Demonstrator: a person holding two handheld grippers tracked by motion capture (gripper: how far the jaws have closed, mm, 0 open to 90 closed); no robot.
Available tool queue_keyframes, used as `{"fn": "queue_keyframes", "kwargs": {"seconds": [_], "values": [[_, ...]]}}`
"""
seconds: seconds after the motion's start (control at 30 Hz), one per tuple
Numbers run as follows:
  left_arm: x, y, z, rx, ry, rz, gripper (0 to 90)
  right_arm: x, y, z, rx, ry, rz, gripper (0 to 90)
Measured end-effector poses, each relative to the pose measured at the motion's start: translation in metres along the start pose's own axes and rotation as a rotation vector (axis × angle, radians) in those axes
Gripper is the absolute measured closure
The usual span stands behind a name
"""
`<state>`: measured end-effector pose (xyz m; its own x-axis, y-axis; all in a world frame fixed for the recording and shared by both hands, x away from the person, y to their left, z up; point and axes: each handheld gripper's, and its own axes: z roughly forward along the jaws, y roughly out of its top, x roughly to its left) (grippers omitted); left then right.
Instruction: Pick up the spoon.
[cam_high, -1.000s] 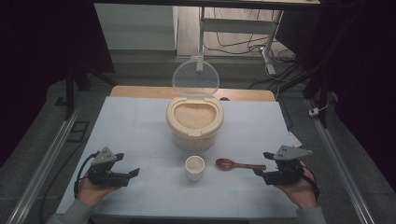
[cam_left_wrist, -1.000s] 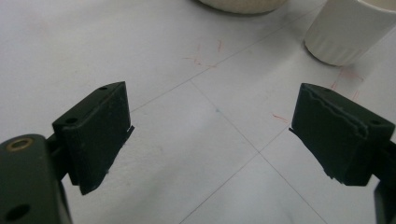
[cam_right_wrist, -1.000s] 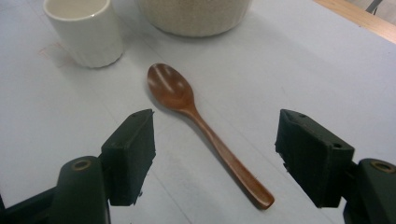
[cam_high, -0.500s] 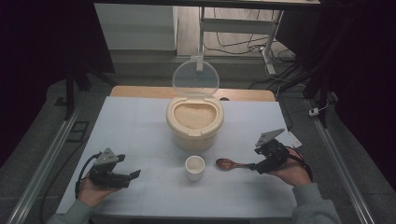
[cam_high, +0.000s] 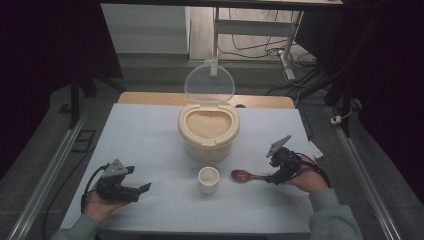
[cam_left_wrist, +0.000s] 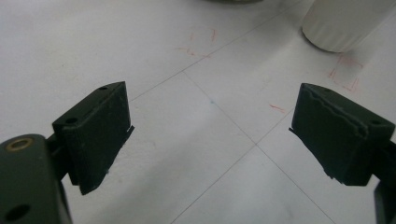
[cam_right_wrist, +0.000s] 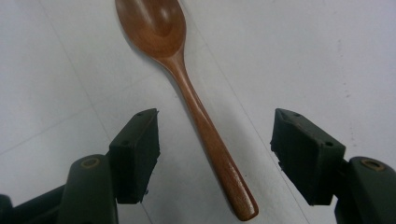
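Reaching in from the right edge of the table, the right gripper now sits over the handle end of the brown wooden spoon, where a second ago it rested farther out at the spoon's three o'clock. Its jaws have just been closing a little yet stand spread, and in the right gripper view the spoon's handle lies between the pads untouched, flat on the white table sheet, bowl pointing to nine o'clock. That reads as the approach to a pick-up: the handle is lined up and the pinch is not yet made. The left gripper keeps its place at the near left, jaws spread with nothing between them. At the spoon's nine o'clock stands a small white ribbed cup; at eleven o'clock, the cream round rice container with its clear lid up, grain showing. Nothing blocks the handle; the cup stands near the spoon's bowl.
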<state>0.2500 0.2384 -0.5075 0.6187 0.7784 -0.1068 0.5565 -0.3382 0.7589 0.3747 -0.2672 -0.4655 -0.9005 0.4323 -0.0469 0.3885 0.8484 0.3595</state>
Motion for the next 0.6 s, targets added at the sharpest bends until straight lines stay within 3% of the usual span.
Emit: {"fn": "queue_keyframes", "kwargs": {"seconds": [0.33, 0.6], "values": [[0.0, 0.0, 0.001, 0.003, -0.002, 0.005, 11.6, -0.006, -0.004, 0.01, 0.024, 0.017, -0.008, 35.7], [-0.001, -0.001, 0.002, 0.011, -0.005, 0.009, 11.6, -0.005, -0.003, 0.02, 0.077, 0.042, -0.067, 45.6]]}}
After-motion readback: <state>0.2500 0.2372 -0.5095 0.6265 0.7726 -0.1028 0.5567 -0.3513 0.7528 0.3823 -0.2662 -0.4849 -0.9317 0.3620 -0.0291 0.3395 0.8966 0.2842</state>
